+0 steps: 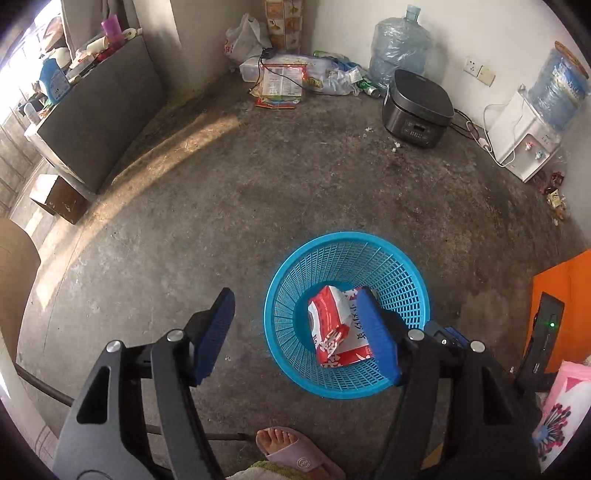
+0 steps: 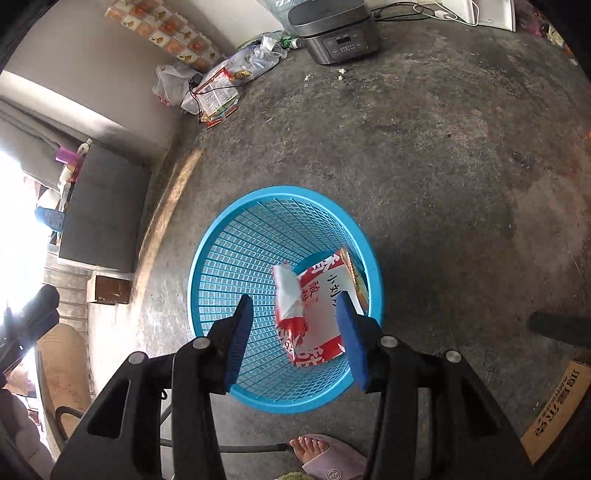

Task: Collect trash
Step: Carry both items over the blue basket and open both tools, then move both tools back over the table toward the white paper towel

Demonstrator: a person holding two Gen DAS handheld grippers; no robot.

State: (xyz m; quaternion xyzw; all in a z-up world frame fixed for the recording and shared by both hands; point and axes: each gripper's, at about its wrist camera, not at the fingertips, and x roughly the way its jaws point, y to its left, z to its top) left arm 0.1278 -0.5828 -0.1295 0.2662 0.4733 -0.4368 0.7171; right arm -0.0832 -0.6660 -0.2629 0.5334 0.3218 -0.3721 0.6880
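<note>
A blue mesh basket [image 1: 347,240] [image 2: 229,221] stands on the concrete floor. Inside it lie red and white snack wrappers [image 1: 332,325] [image 2: 317,317], one crumpled on top of a flatter one. My left gripper [image 1: 295,291] hangs open above the basket's left rim, its right finger over the wrappers and its left finger outside the basket. My right gripper [image 2: 295,297] is open directly over the basket mouth; the wrappers show between its blue pads [image 2: 240,332], and neither pad presses on them. More trash [image 1: 280,86] [image 2: 218,92] is piled at the far wall.
A dark rice cooker [image 1: 417,107] [image 2: 340,33], a water dispenser [image 1: 524,147] and a large water bottle [image 1: 399,48] line the far wall. Small wrappers [image 1: 554,192] lie near the dispenser. A grey cabinet [image 1: 99,122] stands left. A foot in a slipper [image 1: 288,446] is near the basket.
</note>
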